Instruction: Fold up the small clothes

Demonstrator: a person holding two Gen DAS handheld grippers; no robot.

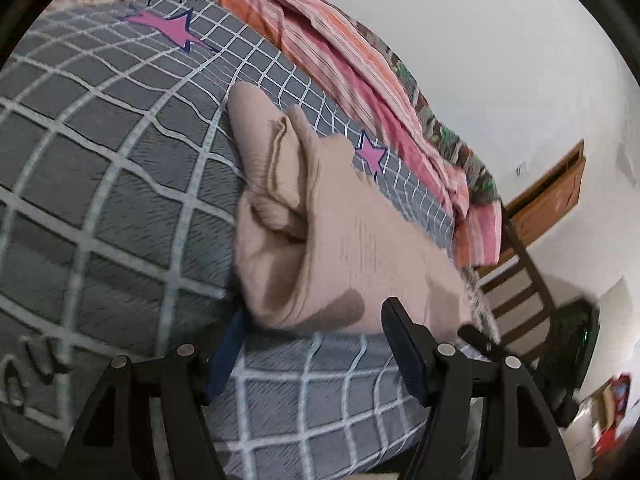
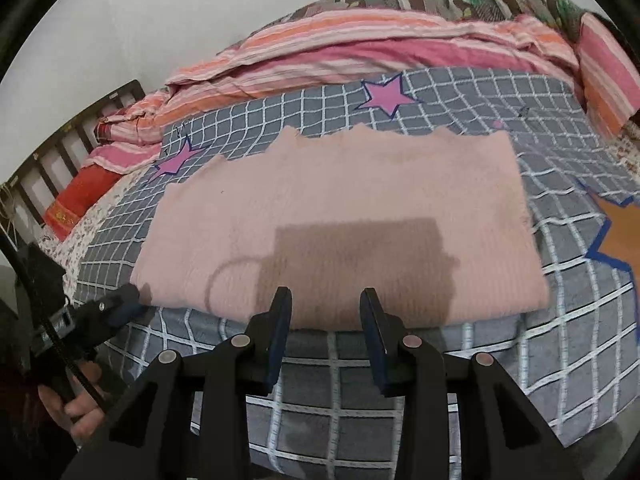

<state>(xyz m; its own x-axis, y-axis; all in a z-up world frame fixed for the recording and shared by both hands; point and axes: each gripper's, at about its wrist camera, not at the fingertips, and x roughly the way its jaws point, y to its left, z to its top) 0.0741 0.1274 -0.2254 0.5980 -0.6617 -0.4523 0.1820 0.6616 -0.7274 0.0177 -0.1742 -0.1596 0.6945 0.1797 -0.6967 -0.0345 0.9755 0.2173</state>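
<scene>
A pink garment (image 2: 340, 216) lies folded flat on the bed's grey checked sheet (image 2: 400, 392), its near edge just ahead of both grippers. The right gripper (image 2: 325, 308) hangs at that edge with its jaws partly open and nothing between them (their shadow falls on the cloth). The left gripper (image 1: 312, 320) is at the garment's end, jaws wide and empty; a hand (image 2: 76, 400) holds it. A striped quilt (image 2: 340, 52) is bunched beyond, along the wall.
</scene>
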